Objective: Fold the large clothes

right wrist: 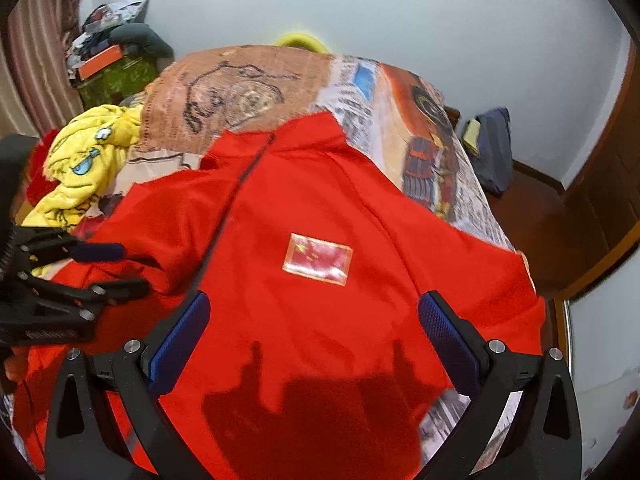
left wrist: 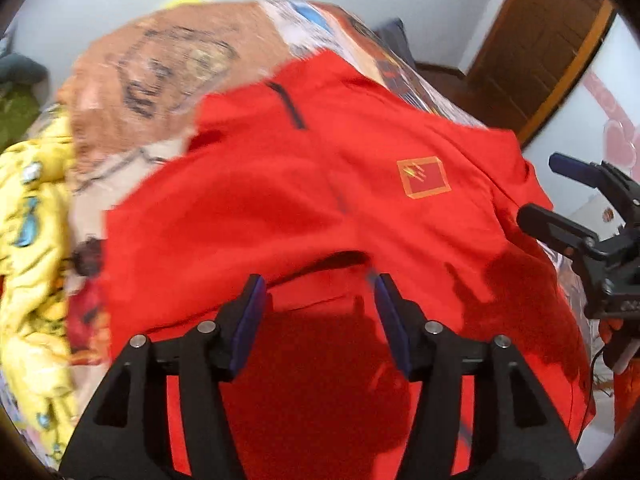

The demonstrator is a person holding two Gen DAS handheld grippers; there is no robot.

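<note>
A large red zip jacket (left wrist: pixel 304 200) with a flag patch (left wrist: pixel 423 177) on the chest lies front up, spread over the bed; it also shows in the right wrist view (right wrist: pixel 320 208), patch (right wrist: pixel 318 259) near the middle. My left gripper (left wrist: pixel 320 284) is open and empty, hovering just above the jacket's lower part. My right gripper (right wrist: pixel 314 306) is open wide and empty above the jacket below the patch. Each gripper shows in the other's view: the right gripper (left wrist: pixel 560 196) at the jacket's right edge, the left gripper (right wrist: pixel 128 268) at its left side, both with jaws apart.
The bed carries a printed cover (right wrist: pixel 248 84) with cartoon and newspaper patterns. A yellow garment (right wrist: pixel 84 164) lies bunched at the left. A cluttered green box (right wrist: pixel 116 76) stands at the back left, a dark bag (right wrist: pixel 494 148) and wooden door (left wrist: pixel 532 52) at the right.
</note>
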